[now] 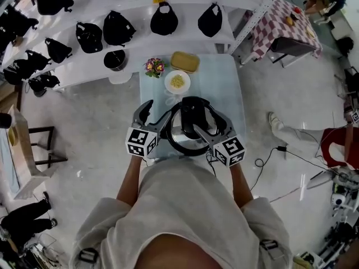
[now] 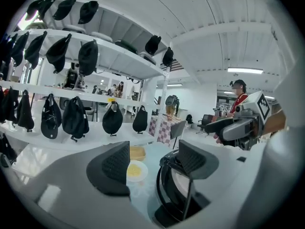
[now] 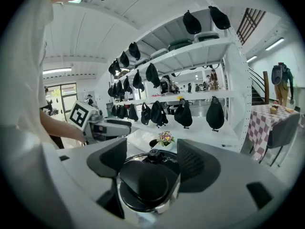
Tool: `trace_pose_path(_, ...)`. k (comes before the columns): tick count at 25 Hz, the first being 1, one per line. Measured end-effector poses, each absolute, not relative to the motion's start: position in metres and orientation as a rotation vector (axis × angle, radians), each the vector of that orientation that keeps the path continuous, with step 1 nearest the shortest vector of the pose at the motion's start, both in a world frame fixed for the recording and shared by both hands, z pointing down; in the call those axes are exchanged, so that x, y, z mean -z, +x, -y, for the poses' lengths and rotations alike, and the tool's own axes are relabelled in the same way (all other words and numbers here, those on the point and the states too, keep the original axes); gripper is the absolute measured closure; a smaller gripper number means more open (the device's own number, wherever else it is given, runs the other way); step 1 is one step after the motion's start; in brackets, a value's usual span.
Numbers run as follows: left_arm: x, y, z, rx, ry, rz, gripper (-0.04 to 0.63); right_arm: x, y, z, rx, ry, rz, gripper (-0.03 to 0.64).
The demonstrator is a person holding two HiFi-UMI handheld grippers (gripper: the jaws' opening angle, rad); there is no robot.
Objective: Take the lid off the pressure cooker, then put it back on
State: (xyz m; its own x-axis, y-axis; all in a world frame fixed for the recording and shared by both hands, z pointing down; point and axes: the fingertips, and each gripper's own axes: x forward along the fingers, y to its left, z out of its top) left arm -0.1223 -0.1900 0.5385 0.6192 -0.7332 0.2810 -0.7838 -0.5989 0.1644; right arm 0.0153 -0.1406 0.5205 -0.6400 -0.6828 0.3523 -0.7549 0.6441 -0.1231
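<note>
The steel pressure cooker point(image 1: 175, 140) stands on the near end of a pale blue table point(image 1: 233, 94) with its lid on. The lid carries a long black handle point(image 1: 193, 115). My right gripper point(image 1: 208, 125) is open, and the lid handle point(image 3: 145, 180) lies between its jaws in the right gripper view. The lid's black knob point(image 3: 155, 154) shows just beyond. My left gripper point(image 1: 156, 115) is open at the cooker's left side. In the left gripper view its right jaw hangs over the cooker's rim point(image 2: 164, 194) and nothing sits between its pads.
Behind the cooker stand a white plate of yellow food point(image 1: 177, 82), a yellow basket point(image 1: 185, 61) and a small flower pot point(image 1: 154, 67). White shelves with black bags point(image 1: 164, 20) curve behind the table. A black cable point(image 1: 280, 150) lies on the floor at right.
</note>
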Motion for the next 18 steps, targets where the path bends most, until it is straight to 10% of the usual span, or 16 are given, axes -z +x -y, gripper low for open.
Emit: trace_pose_path(18,-0.539,-0.148,0.180,-0.208,2.554,1.226,0.275,-0.568,-0.027,0.106,-0.063,0.307,2.191,0.308)
